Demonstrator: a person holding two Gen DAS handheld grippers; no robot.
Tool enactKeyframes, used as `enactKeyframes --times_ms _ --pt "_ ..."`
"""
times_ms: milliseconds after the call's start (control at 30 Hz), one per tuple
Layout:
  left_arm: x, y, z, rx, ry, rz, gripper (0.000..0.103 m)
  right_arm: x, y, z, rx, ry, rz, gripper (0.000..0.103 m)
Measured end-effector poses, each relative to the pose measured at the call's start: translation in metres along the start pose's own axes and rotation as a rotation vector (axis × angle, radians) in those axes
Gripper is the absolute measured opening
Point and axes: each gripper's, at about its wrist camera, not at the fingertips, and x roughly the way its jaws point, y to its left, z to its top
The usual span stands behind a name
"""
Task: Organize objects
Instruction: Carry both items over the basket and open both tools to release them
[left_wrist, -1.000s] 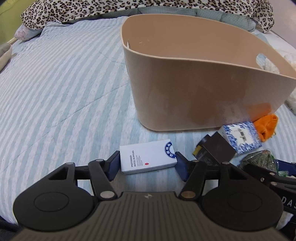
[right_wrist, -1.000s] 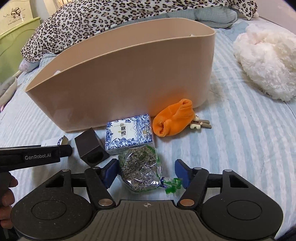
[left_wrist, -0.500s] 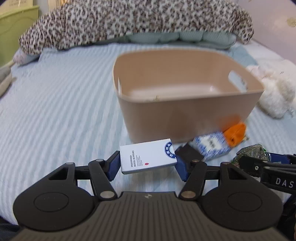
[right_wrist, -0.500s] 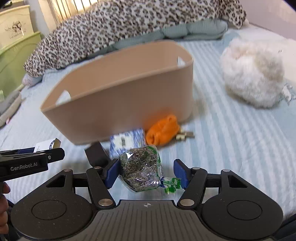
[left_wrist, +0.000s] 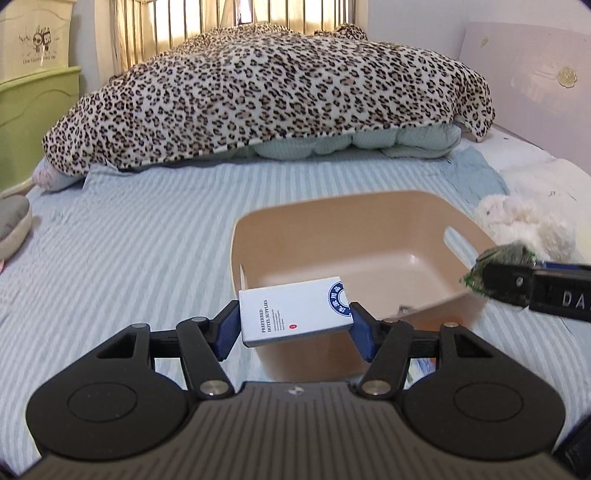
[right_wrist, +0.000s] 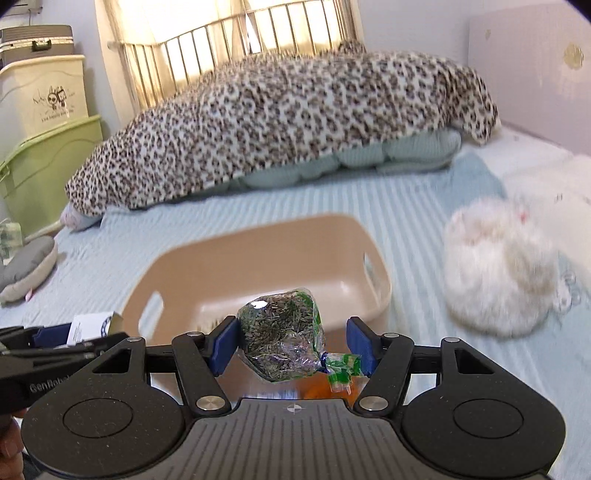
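One white hotel-supplies box (left_wrist: 295, 312) sits clamped in the left gripper (left_wrist: 294, 325); one clear bag of seeds (right_wrist: 282, 338) is pinched by the right gripper (right_wrist: 291, 345). Both hang above one tan plastic basket (left_wrist: 369, 206) on the striped bedsheet (left_wrist: 129, 251).

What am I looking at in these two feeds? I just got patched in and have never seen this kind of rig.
There is no robot arm: a person carries a two-finger gripper in each hand, and each has a camera looking forward along its fingers.

The left view shows the left gripper shut on a white box, raised above the near edge of a tan bin. The right gripper enters at its right edge.

The right view shows the right gripper holding a clear bag of seeds, also in front of the bin.

The bin sits on a striped bed, and looks empty. Behind are a leopard blanket and, to the right, a white fluffy toy.
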Motion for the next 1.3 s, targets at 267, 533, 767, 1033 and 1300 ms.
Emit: enactKeyframes --times_ms 267,533,767,1033,1300 --pt "0.037 -0.015 0.022 0.038 -0.026 0.041 0.063 0.032 0.001 0.026 -0.024 -0.025 -0.023 0.060" --pt "0.083 -0.029 0.022 0.086 0.035 0.097 0.063 0.076 0.009 0.031 -0.122 0.003 -0.074 0.060" --pt "0.119 -0.029 0.008 0.096 0.120 0.098 0.063 0.111 0.012 0.016 -0.145 0.106 -0.089 0.061" --pt "0.116 -0.015 0.006 0.044 0.130 0.070 0.079 0.115 0.010 0.008 -0.127 0.142 -0.085 0.071" --pt "0.079 -0.011 0.012 0.029 0.084 0.070 0.090 0.072 0.003 0.020 -0.128 0.110 -0.072 0.087"
